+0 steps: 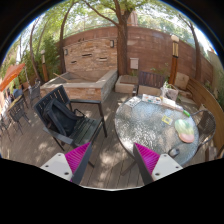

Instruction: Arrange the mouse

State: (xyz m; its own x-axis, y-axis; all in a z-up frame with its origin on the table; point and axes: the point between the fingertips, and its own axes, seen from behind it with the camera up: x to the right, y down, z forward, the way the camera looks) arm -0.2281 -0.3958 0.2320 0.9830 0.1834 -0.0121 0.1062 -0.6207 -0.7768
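My gripper (112, 156) is open and empty, its two magenta pads (78, 157) wide apart above the wooden deck. A round glass table (145, 125) stands ahead and to the right of the fingers. On its far right side lies a pale green and pink object (186, 128), with a few small items beside it. I cannot make out a mouse among them. Nothing stands between the fingers.
A black mesh chair (65, 115) stands just ahead on the left. Beyond it are a raised grey slab table (82, 80), a tree trunk (122, 45) and a brick wall (95, 50). More chairs (15, 108) stand far left, and a wooden fence (205, 95) runs along the right.
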